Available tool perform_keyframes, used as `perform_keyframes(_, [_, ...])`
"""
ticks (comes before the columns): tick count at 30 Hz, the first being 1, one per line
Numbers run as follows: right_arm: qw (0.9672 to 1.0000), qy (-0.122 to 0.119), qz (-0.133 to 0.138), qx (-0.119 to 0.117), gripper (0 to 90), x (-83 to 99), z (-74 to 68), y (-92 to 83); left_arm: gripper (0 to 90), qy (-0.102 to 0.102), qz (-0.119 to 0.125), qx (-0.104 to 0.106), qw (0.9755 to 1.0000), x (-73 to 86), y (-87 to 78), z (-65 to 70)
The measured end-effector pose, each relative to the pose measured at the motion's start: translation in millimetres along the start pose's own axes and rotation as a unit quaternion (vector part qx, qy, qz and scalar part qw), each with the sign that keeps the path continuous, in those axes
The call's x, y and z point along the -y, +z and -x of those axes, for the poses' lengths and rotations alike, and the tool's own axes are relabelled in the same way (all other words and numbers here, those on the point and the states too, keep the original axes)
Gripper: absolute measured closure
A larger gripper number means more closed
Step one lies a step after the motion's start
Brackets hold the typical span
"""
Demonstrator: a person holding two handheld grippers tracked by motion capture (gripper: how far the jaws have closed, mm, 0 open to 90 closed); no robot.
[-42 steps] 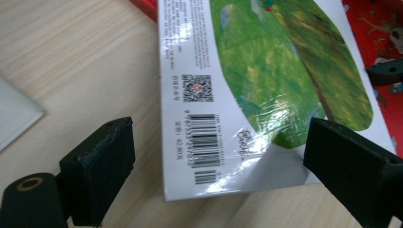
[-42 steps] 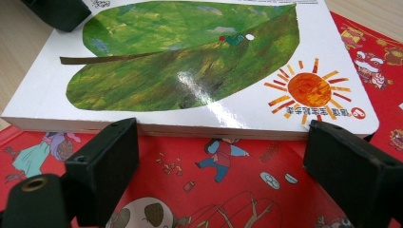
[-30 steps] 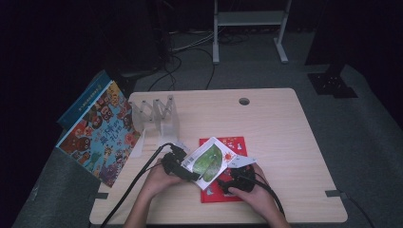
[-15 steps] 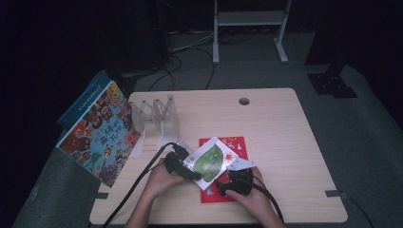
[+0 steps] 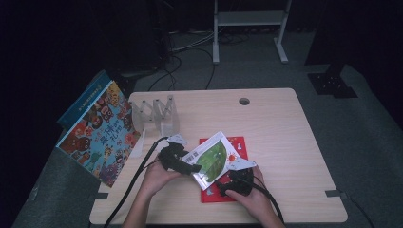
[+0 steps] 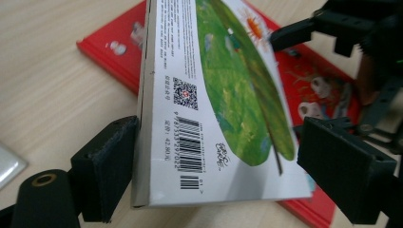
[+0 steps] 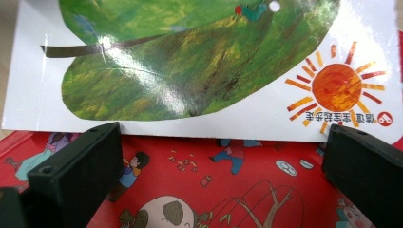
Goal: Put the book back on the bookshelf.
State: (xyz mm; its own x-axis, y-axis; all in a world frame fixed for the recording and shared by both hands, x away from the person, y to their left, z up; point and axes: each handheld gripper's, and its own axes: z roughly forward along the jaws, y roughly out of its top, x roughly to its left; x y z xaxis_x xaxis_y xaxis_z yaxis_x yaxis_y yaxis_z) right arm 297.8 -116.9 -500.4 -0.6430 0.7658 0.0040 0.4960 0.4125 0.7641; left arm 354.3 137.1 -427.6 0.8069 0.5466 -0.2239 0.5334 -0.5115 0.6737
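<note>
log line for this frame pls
left gripper: open, jaws astride white leaf book | right gripper: open at its edge | red book beneath

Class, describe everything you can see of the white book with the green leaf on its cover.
The white book is a thin, glossy board book showing a big green leaf, an orange sun and, near the spine, a barcode and QR code. It is tilted above the red book. The left gripper straddles its barcode end, one jaw against the spine; the right gripper is open at its long edge.
</note>
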Motion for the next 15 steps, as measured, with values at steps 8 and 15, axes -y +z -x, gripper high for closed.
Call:
perform_keyframes(8, [1.0, 0.003, 0.001, 0.002, 0.0, -0.1, -0.1, 0.1, 28.8, 0.013, 0.037, 0.04, 0.9984, -4.5, -11.2, 9.2])
perform_keyframes(15, [1.0, 0.007, 0.0, 0.004, 0.0, -0.1, -0.1, 0.0, 41.0, 0.028, 0.008, 0.08, 0.9964, -4.5, 1.7, 18.2])
